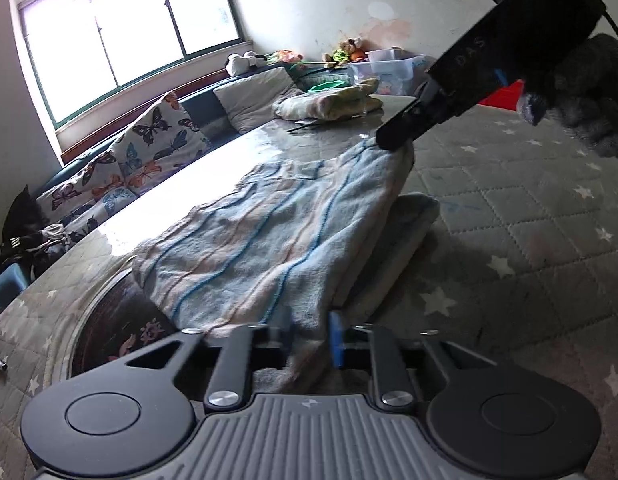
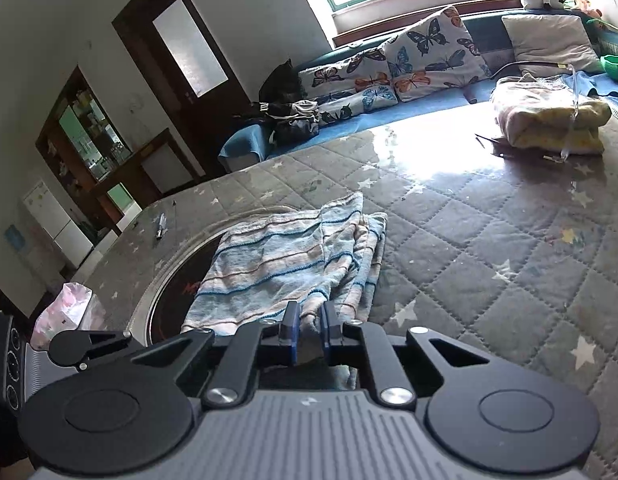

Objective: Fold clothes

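Pinching one corner each, both grippers have a striped towel clamped in narrowed jaws. The left gripper [image 1: 311, 336] grips cloth between its blue pads, and the right gripper [image 2: 309, 332] bites a bunched edge the same way; in the left view its dark fingers meet the towel's far corner. The striped towel [image 1: 261, 240] stretches lifted between them, the rest folded on the grey star-quilted mat [image 2: 489, 248], partly over a dark round inset [image 2: 169, 300].
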